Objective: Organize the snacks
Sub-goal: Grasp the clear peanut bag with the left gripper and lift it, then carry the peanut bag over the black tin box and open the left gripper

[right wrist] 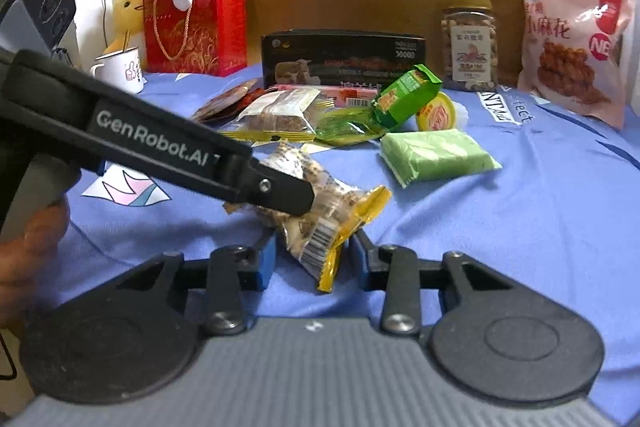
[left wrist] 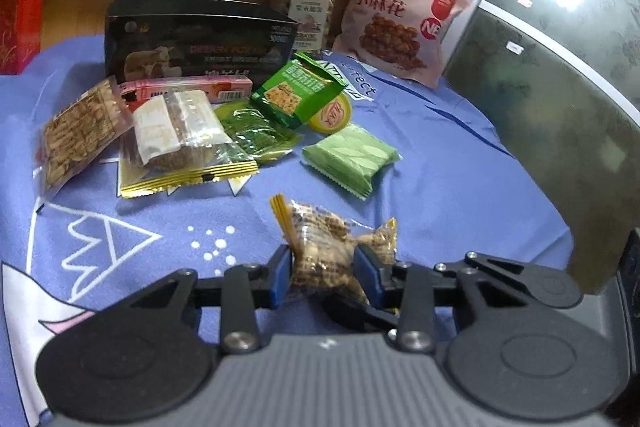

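Now both grippers are on the same thing: a small clear packet of brown nutty snack with yellow crimped ends (left wrist: pixel 320 259), lying on the blue printed cloth (left wrist: pixel 460 187) at the near edge of the spread. From the left wrist view, the left gripper (left wrist: pixel 321 269) has its blue pads clamped on the packet's waist, and the plastic bulges out between them. From the right wrist view, the right gripper (right wrist: pixel 312 259) straddles the packet's barcode end; its pads sit close on either side, but whether they actually press the wrapper I cannot tell. Further back on the cloth lies a flat pale-green wrapped wafer pack (right wrist: pixel 436 151), well apart from the held packet. Behind it is a cluster: a green cracker pouch (right wrist: pixel 404 95) leaning against a round yellow-lidded cup (right wrist: pixel 438 115), and a clear bag with a brown cake inside (left wrist: pixel 180 135). At the back stand a black printed carton (left wrist: pixel 200 39), a clear jar of nuts (right wrist: pixel 470 43) and a pink snack bag (right wrist: pixel 572 43).
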{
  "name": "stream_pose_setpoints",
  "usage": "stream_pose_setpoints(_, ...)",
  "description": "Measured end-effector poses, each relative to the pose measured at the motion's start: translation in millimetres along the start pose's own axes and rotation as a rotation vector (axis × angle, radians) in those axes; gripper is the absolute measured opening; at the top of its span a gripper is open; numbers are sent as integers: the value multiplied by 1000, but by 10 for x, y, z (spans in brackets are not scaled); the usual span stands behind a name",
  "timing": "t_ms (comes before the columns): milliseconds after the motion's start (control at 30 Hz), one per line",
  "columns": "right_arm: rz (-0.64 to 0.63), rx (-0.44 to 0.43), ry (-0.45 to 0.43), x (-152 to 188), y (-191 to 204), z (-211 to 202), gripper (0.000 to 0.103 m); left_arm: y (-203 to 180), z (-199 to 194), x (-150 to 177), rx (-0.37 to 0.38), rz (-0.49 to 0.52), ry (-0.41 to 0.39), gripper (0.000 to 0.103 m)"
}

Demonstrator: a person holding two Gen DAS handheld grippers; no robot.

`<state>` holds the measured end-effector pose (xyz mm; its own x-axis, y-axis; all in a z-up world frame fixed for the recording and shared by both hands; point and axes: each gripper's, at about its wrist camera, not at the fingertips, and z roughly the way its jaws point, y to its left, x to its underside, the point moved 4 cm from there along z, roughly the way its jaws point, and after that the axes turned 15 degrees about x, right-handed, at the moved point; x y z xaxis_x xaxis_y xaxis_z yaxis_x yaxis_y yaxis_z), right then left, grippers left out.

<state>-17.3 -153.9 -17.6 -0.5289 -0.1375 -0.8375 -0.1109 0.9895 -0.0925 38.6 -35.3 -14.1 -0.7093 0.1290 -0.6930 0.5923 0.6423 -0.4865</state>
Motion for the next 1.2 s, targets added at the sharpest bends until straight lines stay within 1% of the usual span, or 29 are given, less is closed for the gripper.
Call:
stream_pose_setpoints(100, 14, -13, 3, -1, -12, 6, 42, 8, 1, 4, 0, -4, 0, 36)
stream_pose_setpoints(200, 2, -20, -3, 0, 4, 12, 45, 46, 6, 4, 0, -26, -1, 37)
stream_pose_setpoints(233, 2, -25, -4, 6, 6, 10, 46, 60, 7, 2, 1, -31, -1, 41)
stream_pose_setpoints(267, 4, -28, -5, 13, 5, 7, 47, 71, 13, 1, -1, -32, 2, 47)
stream_pose_setpoints(333, 6, -33, -10, 26, -4, 0, 47, 98, 33, 4, -3, -34, 8, 54)
stream_pose_setpoints(400, 5, -35, -13, 31, -8, -3, 47, 113, 43, 5, 4, -39, 7, 55)
stream_pose_setpoints(500, 8, -43, -16, 37, -18, -2, 47, 121, 37, 20, 13, -39, -3, 54)
stream_pose_setpoints(533, 6, -43, -14, 36, -14, 0, 47, 122, 36, 30, 14, -36, -9, 52)
stream_pose_setpoints(567, 5, -40, -12, 30, -7, 1, 46, 114, 41, 42, 19, -30, -12, 45)
stream_pose_setpoints(600, 7, -29, -12, 20, 1, 0, 43, 99, 43, 51, 23, -23, -13, 44)
stream_pose_setpoints(633, 15, -18, -15, 17, -3, -1, 36, 73, 31, 54, 22, -10, -17, 40)
stream_pose_setpoints(667, 32, -22, -17, 10, -13, -7, 35, 45, 9, 52, 21, 5, -20, 38)
stream_pose_setpoints(767, 49, -20, -54, -28, -6, -68, 34, -29, -85, 19, 16, 50, -42, 38)
stream_pose_setpoints(833, 30, -10, -72, -57, 16, -88, 34, -23, -130, -10, 26, 43, -53, 38)
stream_pose_setpoints(933, 34, -12, -82, -118, 1, -89, 34, -1, -181, -70, 38, 20, -70, 38)
stream_pose_setpoints(1067, 25, -23, -106, -302, -32, -15, 34, -1, -229, -273, 19, 52, -91, 38)
stream_pose_setpoints(1200, 27, -77, -152, -699, -113, 219, 34, 97, -317, -672, -23, 66, -147, 38)
